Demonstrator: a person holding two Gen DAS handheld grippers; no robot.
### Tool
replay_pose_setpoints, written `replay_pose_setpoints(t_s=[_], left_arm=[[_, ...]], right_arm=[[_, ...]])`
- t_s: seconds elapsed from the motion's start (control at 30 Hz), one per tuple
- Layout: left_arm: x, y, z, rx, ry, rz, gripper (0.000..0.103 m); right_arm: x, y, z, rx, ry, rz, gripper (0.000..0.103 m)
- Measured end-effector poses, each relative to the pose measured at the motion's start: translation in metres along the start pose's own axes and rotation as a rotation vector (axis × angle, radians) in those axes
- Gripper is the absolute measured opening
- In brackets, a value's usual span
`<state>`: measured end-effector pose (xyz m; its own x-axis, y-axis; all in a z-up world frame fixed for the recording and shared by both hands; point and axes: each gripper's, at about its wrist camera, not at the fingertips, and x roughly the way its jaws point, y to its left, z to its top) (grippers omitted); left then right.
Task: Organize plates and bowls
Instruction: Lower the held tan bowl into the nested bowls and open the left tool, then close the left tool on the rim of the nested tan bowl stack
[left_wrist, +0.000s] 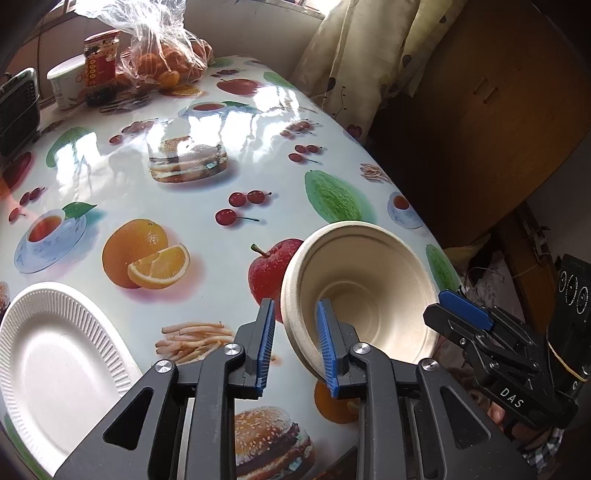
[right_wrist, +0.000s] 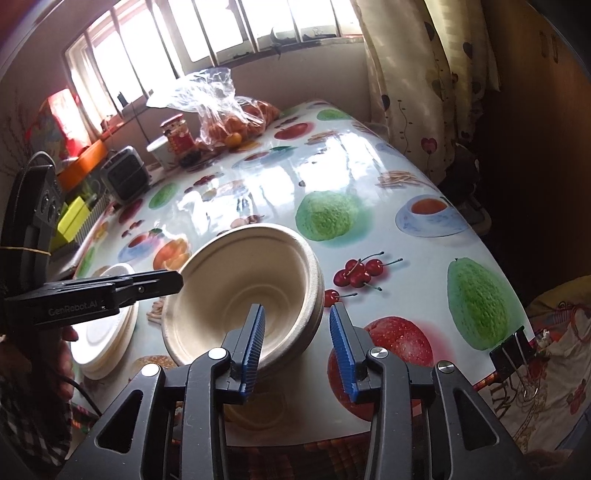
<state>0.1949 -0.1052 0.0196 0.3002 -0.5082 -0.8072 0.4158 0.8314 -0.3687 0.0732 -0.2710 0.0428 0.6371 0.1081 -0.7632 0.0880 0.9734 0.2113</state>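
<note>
Beige pulp bowls (right_wrist: 255, 291): a nested stack, at least two rims showing in the right view, exact count unclear. Stack sits on the table (right_wrist: 369, 192) near its front edge. Left view shows it at 4 o'clock, tilted, the near rim raised. Left gripper (left_wrist: 295, 343) is spread, the stack's rim between its blue pads; the right-hand pad (left_wrist: 327, 343) is inside the bowl, the other outside with a visible gap, so no pinch. Right gripper (right_wrist: 297, 345) is also spread across the opposite rim, one pad (right_wrist: 255, 339) inside the bowl, one outside and clear of the wall. Whether either inner pad touches the wall is hard to tell.

White plates (right_wrist: 107, 332): one stack at 9 o'clock in the right view, partly behind the left gripper's arm, count unreadable. Left view shows only the top ribbed plate, cut off by the frame at 8 o'clock.

Far end, 11 o'clock: one clear bag (left_wrist: 162, 48) of oranges, one red jar (left_wrist: 101, 66), one white cup (left_wrist: 68, 86), one dark grilled box (left_wrist: 16, 110) cut off at the edge. One black binder clip (right_wrist: 511, 350) on the table edge at 4 o'clock.
</note>
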Motion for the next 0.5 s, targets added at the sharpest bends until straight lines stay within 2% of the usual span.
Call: replay_pose_setpoints(t_s=[0.07, 0.5], left_arm=[[-0.001, 0.000, -0.002, 0.004, -0.011, 0.013, 0.044], [0.006, 0.000, -0.018, -0.031, -0.017, 0.013, 0.044]], right_arm=[[0.000, -0.002, -0.001, 0.009, -0.005, 0.007, 0.048], [0.009, -0.015, -0.007, 0.021, -0.010, 0.033, 0.053]])
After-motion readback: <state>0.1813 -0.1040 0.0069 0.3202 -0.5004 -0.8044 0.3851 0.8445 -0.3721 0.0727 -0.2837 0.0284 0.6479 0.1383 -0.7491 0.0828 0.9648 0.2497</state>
